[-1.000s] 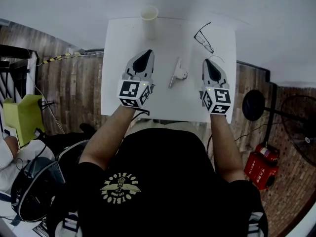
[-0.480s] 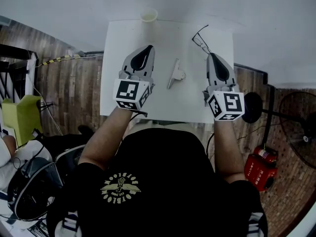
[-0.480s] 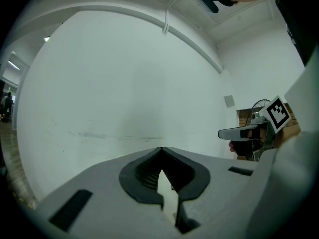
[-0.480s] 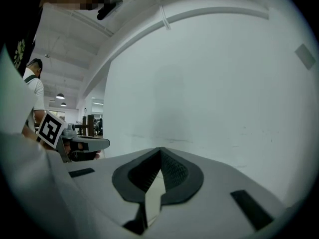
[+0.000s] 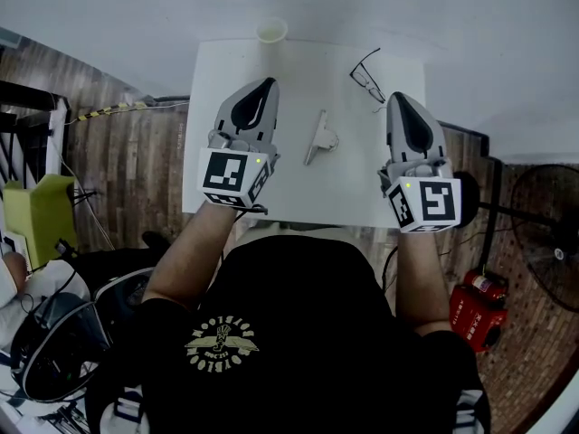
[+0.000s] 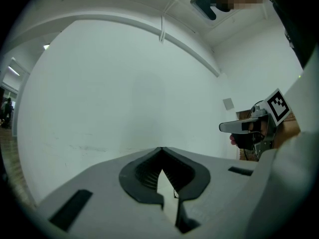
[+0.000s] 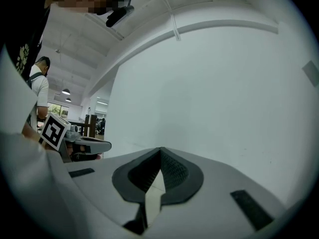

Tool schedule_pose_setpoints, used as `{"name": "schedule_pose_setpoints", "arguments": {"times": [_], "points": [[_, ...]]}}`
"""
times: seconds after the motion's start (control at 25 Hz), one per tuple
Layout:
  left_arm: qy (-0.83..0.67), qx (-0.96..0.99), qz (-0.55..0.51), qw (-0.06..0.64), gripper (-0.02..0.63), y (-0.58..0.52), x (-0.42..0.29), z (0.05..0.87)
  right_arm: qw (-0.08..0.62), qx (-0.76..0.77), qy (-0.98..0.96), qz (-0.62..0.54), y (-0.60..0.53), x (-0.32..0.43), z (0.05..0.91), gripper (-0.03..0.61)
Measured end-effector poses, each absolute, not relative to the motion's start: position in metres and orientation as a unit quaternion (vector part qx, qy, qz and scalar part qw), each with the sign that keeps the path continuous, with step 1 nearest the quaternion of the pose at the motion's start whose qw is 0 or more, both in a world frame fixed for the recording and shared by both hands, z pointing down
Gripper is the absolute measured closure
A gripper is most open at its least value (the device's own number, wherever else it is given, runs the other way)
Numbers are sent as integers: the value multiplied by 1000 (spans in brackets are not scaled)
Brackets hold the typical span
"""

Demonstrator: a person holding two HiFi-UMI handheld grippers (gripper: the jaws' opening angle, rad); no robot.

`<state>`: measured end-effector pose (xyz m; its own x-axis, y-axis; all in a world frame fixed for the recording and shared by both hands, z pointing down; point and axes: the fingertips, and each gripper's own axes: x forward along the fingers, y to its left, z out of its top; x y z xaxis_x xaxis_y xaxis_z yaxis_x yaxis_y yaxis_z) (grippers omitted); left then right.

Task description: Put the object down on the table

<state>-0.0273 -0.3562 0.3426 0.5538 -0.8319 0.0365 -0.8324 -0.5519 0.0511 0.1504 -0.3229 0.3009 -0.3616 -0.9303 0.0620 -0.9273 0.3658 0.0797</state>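
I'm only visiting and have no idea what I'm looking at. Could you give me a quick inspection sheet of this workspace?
Surface: white table, mostly bare.
Job's things: metal object lies on the table between the two grippers, touched by neither.
Clutter: paper cup at the far edge; glasses at the far right.
Grippers: left gripper and right gripper are both shut and hold nothing, raised over the table.
Cables: thin dark cable on the floor to the left.
Surroundings: wooden floor, fan, red item, yellow-green item.
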Motion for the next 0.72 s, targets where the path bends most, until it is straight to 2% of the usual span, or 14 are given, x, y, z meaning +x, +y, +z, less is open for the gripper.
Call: {"name": "schedule_pose_setpoints", "arguments": {"times": [0.72], "points": [[-470, 882, 13, 30, 607, -362, -20, 340, 59, 553, -831, 14, -335, 159, 309, 580]]}}
